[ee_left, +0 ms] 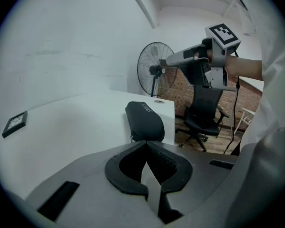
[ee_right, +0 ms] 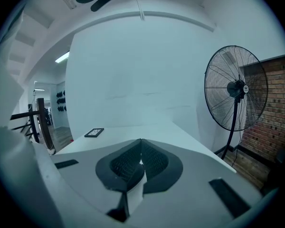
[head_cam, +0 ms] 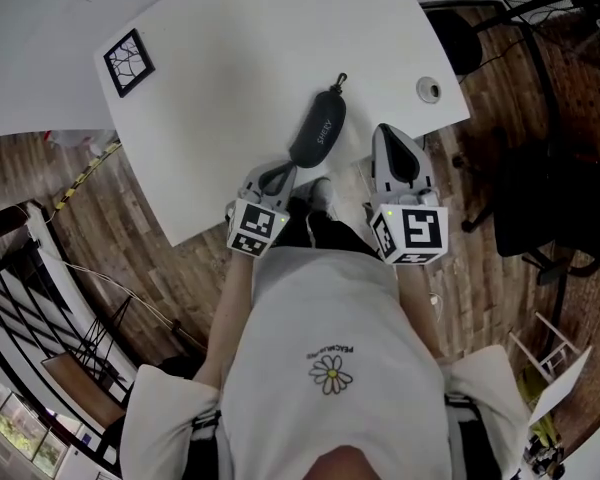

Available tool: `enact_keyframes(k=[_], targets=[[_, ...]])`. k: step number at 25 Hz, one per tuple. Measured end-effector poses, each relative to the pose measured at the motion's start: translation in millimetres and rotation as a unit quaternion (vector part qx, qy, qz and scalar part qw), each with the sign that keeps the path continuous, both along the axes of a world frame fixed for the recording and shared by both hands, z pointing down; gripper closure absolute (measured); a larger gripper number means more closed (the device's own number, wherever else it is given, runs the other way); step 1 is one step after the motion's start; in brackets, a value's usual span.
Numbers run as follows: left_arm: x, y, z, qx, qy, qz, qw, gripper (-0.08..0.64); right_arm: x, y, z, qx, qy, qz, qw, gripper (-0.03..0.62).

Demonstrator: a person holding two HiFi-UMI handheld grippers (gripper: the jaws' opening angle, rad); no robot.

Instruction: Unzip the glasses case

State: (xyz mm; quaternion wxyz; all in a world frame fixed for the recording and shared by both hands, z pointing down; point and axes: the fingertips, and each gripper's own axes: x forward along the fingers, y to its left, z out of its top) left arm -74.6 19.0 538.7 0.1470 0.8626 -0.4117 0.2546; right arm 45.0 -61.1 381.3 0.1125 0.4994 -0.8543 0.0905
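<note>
A black zipped glasses case (head_cam: 318, 128) lies on the white table (head_cam: 240, 38), its wrist loop (head_cam: 338, 80) pointing to the far side. In the left gripper view the case (ee_left: 145, 120) sits just beyond my left gripper (ee_left: 145, 143), whose jaws are shut with nothing between them. In the head view the left gripper (head_cam: 277, 176) hovers at the case's near end, not touching it. My right gripper (head_cam: 385, 133) is to the right of the case, shut and empty. The right gripper view shows its closed tips (ee_right: 141, 140) over bare table, with the case out of sight.
A black-framed marker tile (head_cam: 129, 63) lies at the table's far left, and a round cable hole (head_cam: 430, 90) sits near the right edge. A standing fan (ee_right: 235, 89) and a black office chair (ee_left: 204, 113) stand on the wooden floor to the right.
</note>
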Motion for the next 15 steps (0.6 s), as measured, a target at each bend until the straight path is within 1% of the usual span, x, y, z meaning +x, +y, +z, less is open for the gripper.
enact_keyframes(k=[8,11,15], targets=[[62,-2,2,-0.009,0.011,0.084,0.9964,0.548,20,4,2,-0.002,0.007,0.026,1.0,0.584],[78,-1,0,-0.007,0.014,0.115,0.9932,0.548,31,9,-1,0.0,0.009,0.044,0.999,0.584],[96,-6,1,-0.006,0.016,0.144,0.9894,0.548,52,12,0,-0.002,0.013,0.075,0.997,0.584]])
